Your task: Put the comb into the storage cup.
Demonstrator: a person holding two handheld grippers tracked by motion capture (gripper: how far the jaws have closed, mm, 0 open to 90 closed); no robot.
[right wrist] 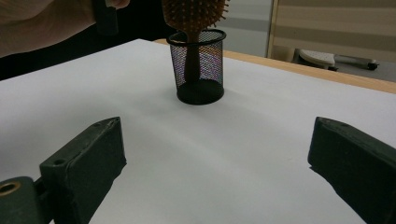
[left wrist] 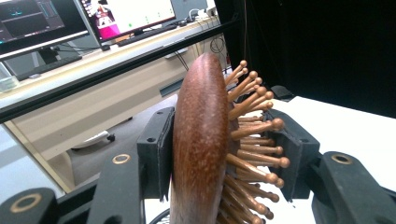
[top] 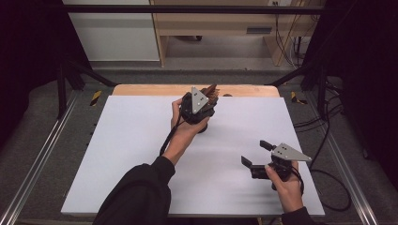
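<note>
The left tool is closed on a wooden brush: in the left gripper view one jaw is pressed against the smooth brown back of the head and the other sits among the ball-tipped bristles. The brush is held upright over a black mesh cup, and in the right gripper view its handle is seen reaching down inside the cup while the head stands above the rim. The cup stands toward the far middle of the tabletop.

The right tool is held wide open, nothing between its jaws, near the right front of the tabletop and well apart from the cup. It is seen pointed toward the cup in its own view.

The tabletop is covered by a plain white sheet, with a strip of bare wood left showing along the far edge. Grey floor and metal rails lie to either side, and cables trail at the right. Beyond the tabletop a light wooden cabinet is seen, and two lit monitors stand on a desk in the left gripper view.
</note>
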